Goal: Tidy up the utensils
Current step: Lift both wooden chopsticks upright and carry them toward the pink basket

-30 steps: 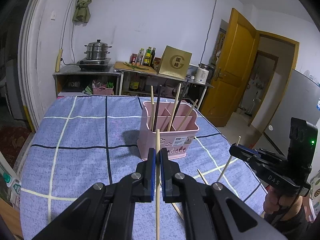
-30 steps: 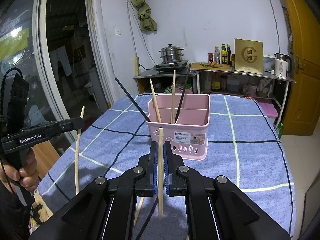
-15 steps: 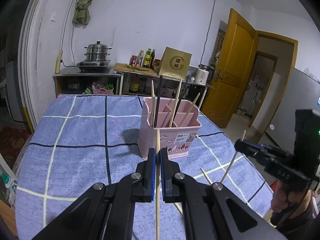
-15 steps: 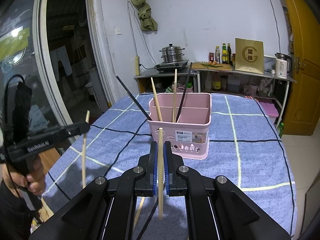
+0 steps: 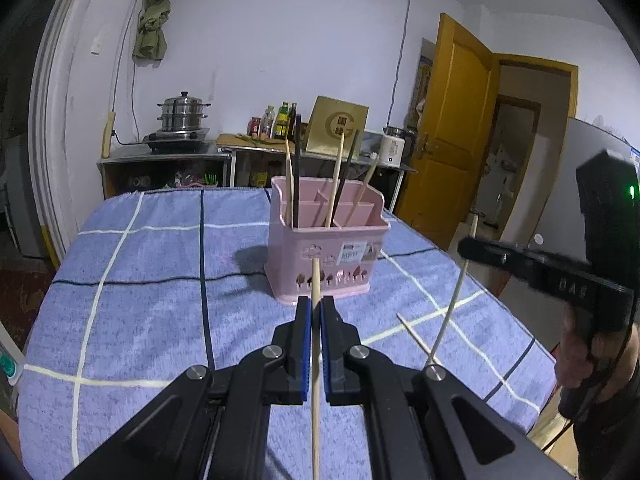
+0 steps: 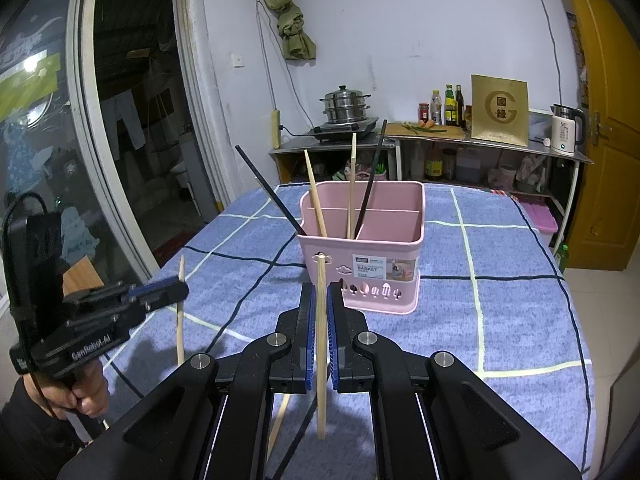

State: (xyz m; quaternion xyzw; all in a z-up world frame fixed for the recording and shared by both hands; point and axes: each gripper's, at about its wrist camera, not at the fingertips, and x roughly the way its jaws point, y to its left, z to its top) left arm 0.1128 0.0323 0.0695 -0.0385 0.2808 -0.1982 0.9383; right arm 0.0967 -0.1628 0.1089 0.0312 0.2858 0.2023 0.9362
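A pink divided basket (image 5: 326,256) (image 6: 362,264) stands mid-table and holds several wooden and black chopsticks upright. My left gripper (image 5: 316,312) is shut on a wooden chopstick (image 5: 316,360), held upright just short of the basket. My right gripper (image 6: 321,300) is shut on another wooden chopstick (image 6: 321,340), also upright before the basket. Each view shows the other tool: the right gripper (image 5: 466,246) with its pale chopstick (image 5: 452,304), and the left gripper (image 6: 182,290) with its chopstick (image 6: 181,320). A loose chopstick (image 5: 416,338) lies on the cloth.
A blue checked cloth (image 5: 152,280) covers the table, whose edges fall away left and right. A back counter (image 6: 440,140) carries a steamer pot, bottles and a kettle. A yellow door (image 5: 444,136) is on one side, a glass door (image 6: 120,120) on the other.
My left gripper has sunk lower with its chopstick; in the right wrist view it has moved rightward and down toward the table. The right gripper has stayed put.
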